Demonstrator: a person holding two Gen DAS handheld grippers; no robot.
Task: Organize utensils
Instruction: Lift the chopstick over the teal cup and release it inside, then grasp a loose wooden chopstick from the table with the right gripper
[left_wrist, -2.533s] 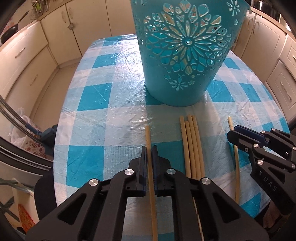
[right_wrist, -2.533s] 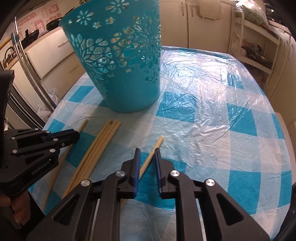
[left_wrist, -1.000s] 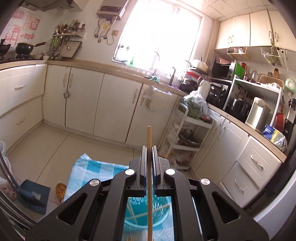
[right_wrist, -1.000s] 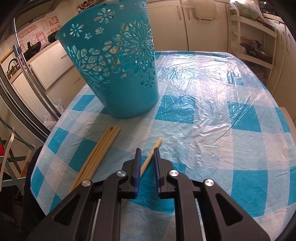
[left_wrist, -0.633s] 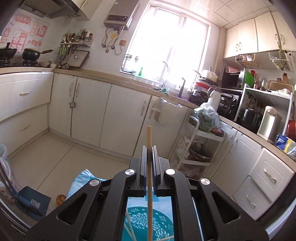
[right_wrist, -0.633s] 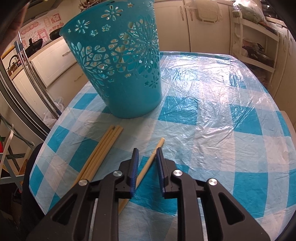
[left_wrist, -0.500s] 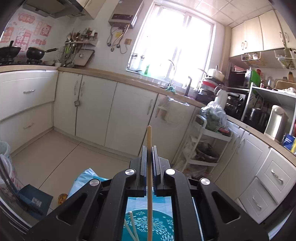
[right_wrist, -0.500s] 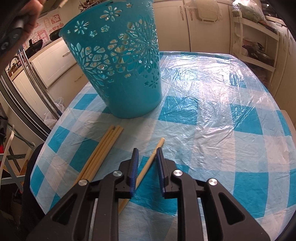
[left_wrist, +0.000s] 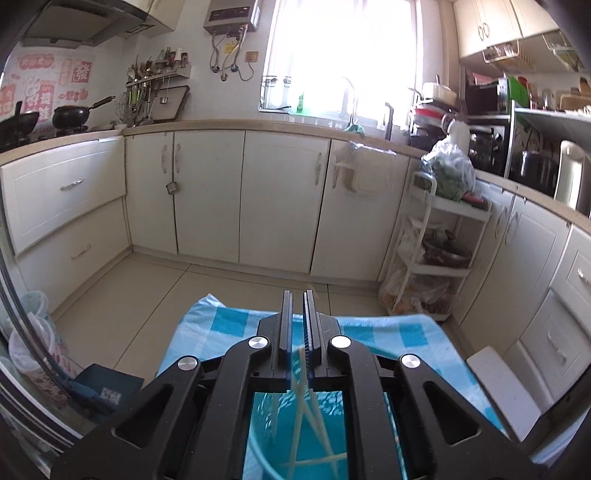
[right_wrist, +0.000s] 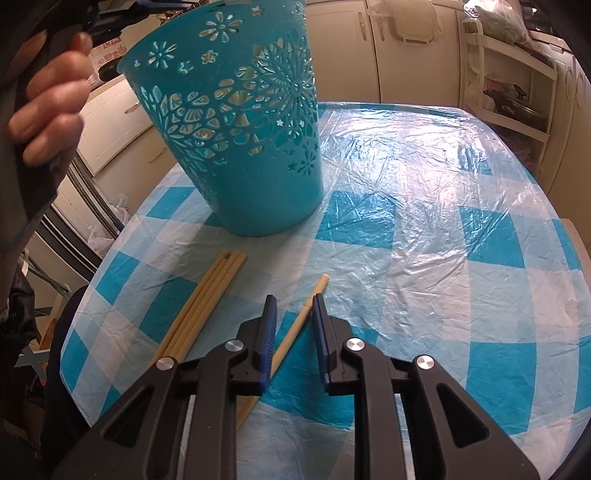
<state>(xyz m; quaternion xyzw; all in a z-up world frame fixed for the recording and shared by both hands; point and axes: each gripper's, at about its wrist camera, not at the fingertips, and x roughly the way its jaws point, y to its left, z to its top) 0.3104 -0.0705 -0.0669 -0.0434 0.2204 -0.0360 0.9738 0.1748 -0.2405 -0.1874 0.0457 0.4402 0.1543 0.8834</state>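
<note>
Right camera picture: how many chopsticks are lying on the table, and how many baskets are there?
Bunched chopsticks: 3
Lone chopstick: 1
Basket: 1
Total: 5

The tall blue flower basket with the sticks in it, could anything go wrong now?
The tall perforated teal plastic basket might tip if the left hand-held gripper above it bumps its rim. The single pale wooden chopstick lies slanted between the right hand-held gripper's open fingers, so it may pinch crookedly or roll away.
</note>
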